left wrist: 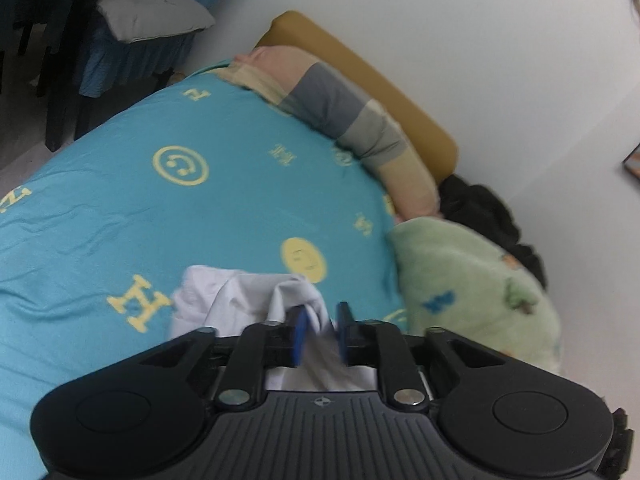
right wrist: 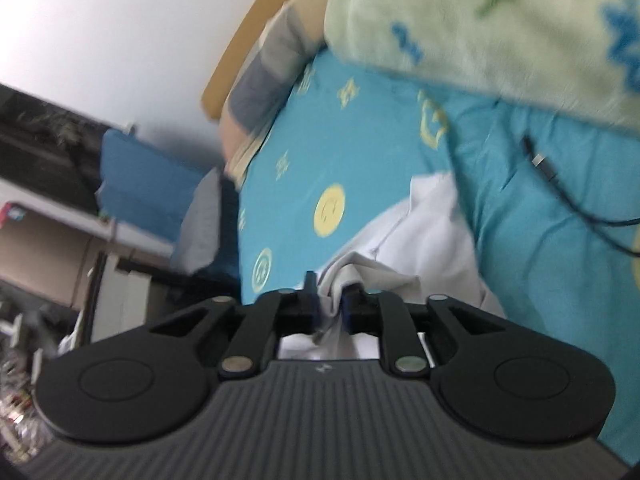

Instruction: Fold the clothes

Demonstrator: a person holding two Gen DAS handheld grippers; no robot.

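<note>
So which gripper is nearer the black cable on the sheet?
Right. The right gripper holds white cloth beside the black cable; the left gripper's view shows no cable.

White garment [left wrist: 240, 292] at lower centre, pinched between blue fingertip pads [left wrist: 301, 332] on black grippers. Turquoise bedsheet [left wrist: 120, 208] across mid-frame, printed with yellow smiley faces and letter motifs. Striped pillow [left wrist: 340, 108] in pink, beige and grey, upper centre. Pale green blanket [left wrist: 472, 280] with blue and orange figures, right. Mustard headboard [left wrist: 384, 88] above.
</note>
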